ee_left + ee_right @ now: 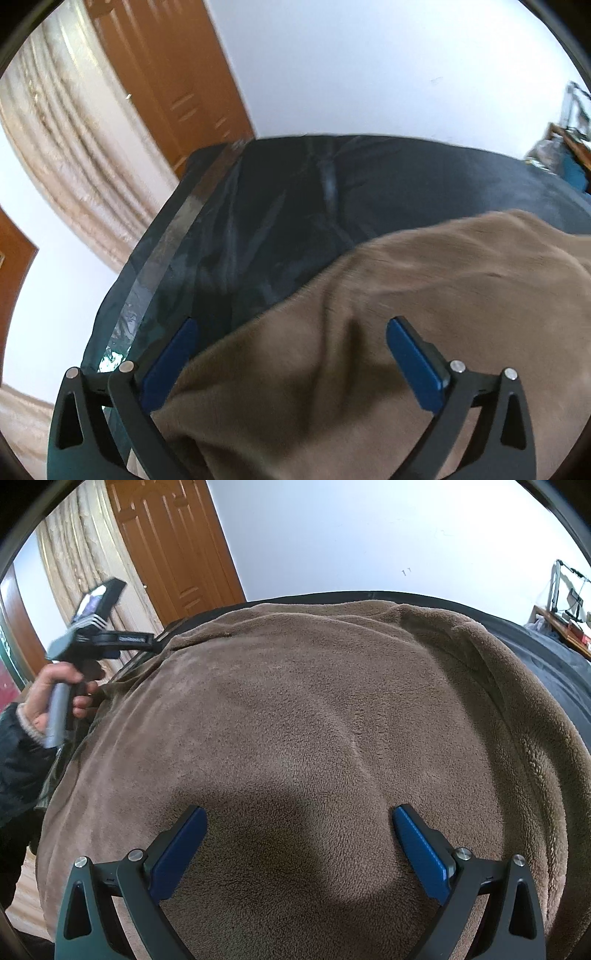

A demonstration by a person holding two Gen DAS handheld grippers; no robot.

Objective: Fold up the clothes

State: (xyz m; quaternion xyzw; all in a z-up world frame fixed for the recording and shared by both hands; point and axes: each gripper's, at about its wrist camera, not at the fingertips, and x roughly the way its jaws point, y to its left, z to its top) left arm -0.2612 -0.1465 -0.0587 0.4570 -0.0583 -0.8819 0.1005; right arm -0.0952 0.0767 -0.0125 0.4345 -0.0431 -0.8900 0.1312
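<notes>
The brown fleece garment (314,716) lies spread across the dark bed cover (295,192), covering most of the surface in the right wrist view; its far edge shows a doubled, rolled hem, and a low ridge runs through the middle of the pile. The right gripper (299,845) hangs just above the fleece with its jaws spread wide and nothing between the blue pads; whether the pads brush the pile cannot be told from this angle. The left gripper (288,354) stands over the left border of the garment, jaws likewise fully released, with fleece below them but not pinched; this view is motion-blurred, so the exact edge line is uncertain. In the right wrist view the left hand (55,698) grips its tool handle at the garment's left side, near the curtain (77,576) and wooden door (166,546). Risk assessment: with neither gripper holding cloth, the next pinch is likely to decide the fold. Thick pile may yield a shallow grasp that slips on lifting. A grasp taken inboard of the true edge would probably drag a skewed fold. The central ridge, if not flattened, could lock in a crease.
</notes>
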